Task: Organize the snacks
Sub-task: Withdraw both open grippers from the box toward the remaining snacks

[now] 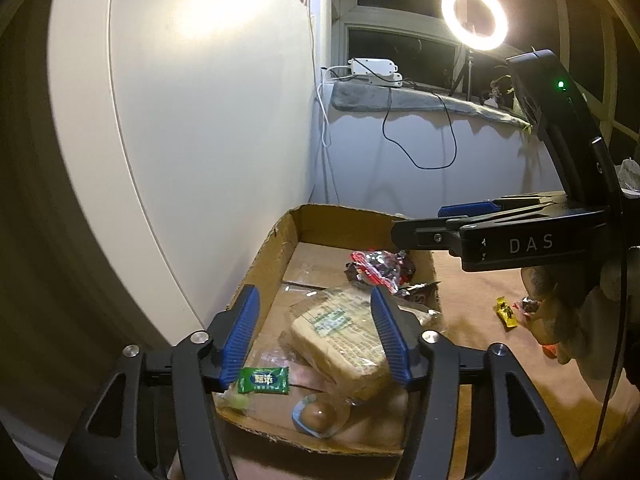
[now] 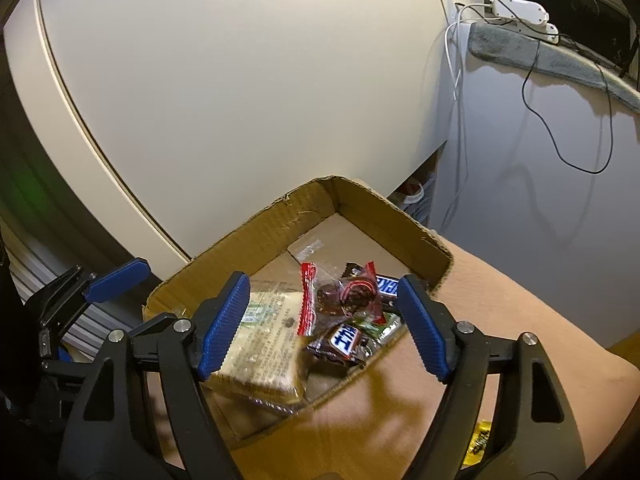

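Left gripper (image 1: 316, 336) hangs over the near end of the cardboard box (image 1: 276, 248), jaws apart with nothing pressed between the blue pads; a green candy wrapper (image 1: 263, 380) shows just beside the left pad, and whether it is touching the pad cannot be told. Below the jaws lies a wrapped slab of sandwich bread (image 1: 340, 340), and nearer the front wall a clear pack holding a brown egg (image 1: 318, 414). Further right, the right gripper (image 2: 320, 320) hovers over the same box, jaws likewise apart and empty. Under it sit a red-edged clear packet of dark fruit (image 2: 344, 296) and two Snickers minis (image 2: 346, 340), piled against the right wall (image 2: 400, 224).

Judged from the open jaws over a part-filled box, both hands are at the release stage of a drop-in. The next move calls for lifting clear of the box walls and travelling right to the snacks not yet boxed: a yellow packet (image 1: 506, 312) and red-wrapped pieces (image 1: 530, 304) lie on the tan surface (image 1: 480, 280) beside the box, near the person's hand (image 1: 560, 320).

Surroundings: a white cabinet panel (image 1: 200, 120) stands close behind the box on the left, a grey cloth (image 1: 400, 100) covers the sill with a white power strip (image 1: 372, 66) on it and a black cable (image 1: 420, 140) hanging down, and a ring light (image 1: 474, 16) glares at upper right. The box's right wall stands between the grippers and the loose snacks, so a level sweep risks catching it
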